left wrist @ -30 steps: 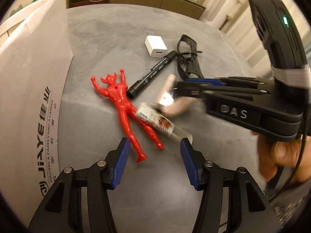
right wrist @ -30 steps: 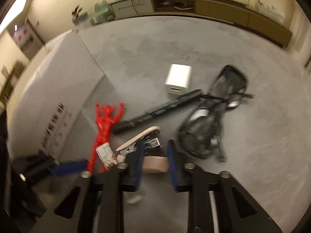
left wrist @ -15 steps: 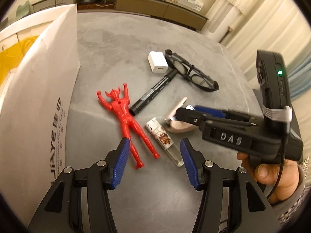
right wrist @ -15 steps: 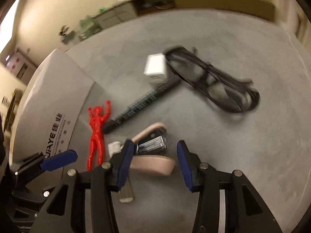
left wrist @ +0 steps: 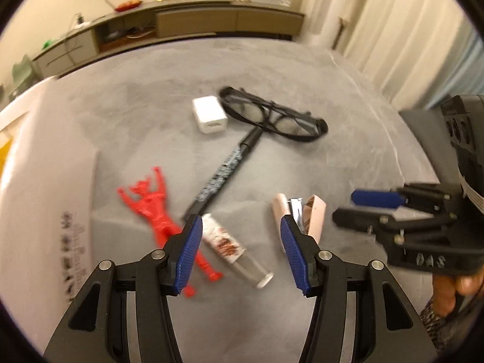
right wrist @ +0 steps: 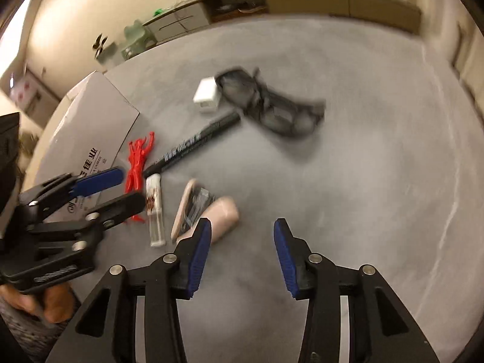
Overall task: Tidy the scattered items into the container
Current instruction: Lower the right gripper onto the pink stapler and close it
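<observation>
My left gripper (left wrist: 242,254) is open above a small clear tube with a printed label (left wrist: 230,245), which shows between its fingers without touching the pads. A red toy figure (left wrist: 157,214) lies just to its left. A pink stapler (right wrist: 205,208) lies on the grey table beside the left finger of my right gripper (right wrist: 242,257). That gripper's jaws are opening with nothing between them. Further back lie a black marker (left wrist: 224,175), a white charger cube (left wrist: 208,115) and black glasses (left wrist: 272,118). The white cardboard box (right wrist: 87,130) stands on the left.
The right gripper (left wrist: 354,208) and the hand holding it fill the right edge of the left wrist view. The left gripper (right wrist: 121,187) reaches in from the left of the right wrist view. A long low sideboard (left wrist: 196,21) runs along the far wall, with curtains at the right.
My right gripper has let go of the pink stapler, opened, and drawn away to the right. My left gripper has shifted right, from over the red figure to over the tube.
</observation>
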The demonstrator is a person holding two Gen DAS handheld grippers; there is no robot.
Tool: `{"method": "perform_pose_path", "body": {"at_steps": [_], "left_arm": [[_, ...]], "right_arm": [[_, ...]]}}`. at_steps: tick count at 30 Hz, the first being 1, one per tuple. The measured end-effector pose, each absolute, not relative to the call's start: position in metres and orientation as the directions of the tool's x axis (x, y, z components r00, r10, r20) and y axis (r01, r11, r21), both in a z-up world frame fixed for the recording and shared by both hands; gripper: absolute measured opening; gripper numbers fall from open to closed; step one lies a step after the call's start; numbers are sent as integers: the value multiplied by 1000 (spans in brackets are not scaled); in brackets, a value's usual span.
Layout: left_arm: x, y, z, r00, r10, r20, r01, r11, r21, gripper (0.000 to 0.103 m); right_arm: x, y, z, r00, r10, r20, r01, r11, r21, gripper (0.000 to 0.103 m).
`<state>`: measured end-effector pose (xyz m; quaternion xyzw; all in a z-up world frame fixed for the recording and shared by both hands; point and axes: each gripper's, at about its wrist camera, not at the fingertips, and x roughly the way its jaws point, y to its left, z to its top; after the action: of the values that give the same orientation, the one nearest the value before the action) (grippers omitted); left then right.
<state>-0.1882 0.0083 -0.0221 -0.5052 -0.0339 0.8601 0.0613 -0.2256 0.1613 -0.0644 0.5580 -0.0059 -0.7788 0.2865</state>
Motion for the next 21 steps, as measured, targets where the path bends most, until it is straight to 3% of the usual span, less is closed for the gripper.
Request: {"method": "perform_pose_path", "body": {"at_steps": [7, 10, 11, 13, 19, 21], "left_arm": [[-188, 2, -36, -480, 158, -863, -51, -987, -152, 59], [-189, 2, -39, -468, 89, -879, -40, -996, -79, 58], [-191, 3, -46, -454, 55, -889, -33, -998, -45, 55], [-188, 2, -53, -460, 25, -887, -20, -1000, -18, 57], [-180, -27, -49, -469, 107, -877, 47, -988, -146, 56], [-175, -35, -48, -474, 120, -872, 55, -985, -165, 56]], "right_arm": [[-236, 156, -84, -169, -586, -792, 328, -792, 515, 42], [-239, 156, -88, -164, -642, -749, 288, -757, 586, 38], [-239, 155, -88, -165, -663, -730, 279, -741, 610, 32], [-236, 150, -85, -181, -666, -724, 291, -740, 607, 32], [-233, 132, -68, -244, -577, -779, 350, -802, 484, 36], [-235, 127, -66, -254, -564, -786, 361, -809, 464, 31]]}}
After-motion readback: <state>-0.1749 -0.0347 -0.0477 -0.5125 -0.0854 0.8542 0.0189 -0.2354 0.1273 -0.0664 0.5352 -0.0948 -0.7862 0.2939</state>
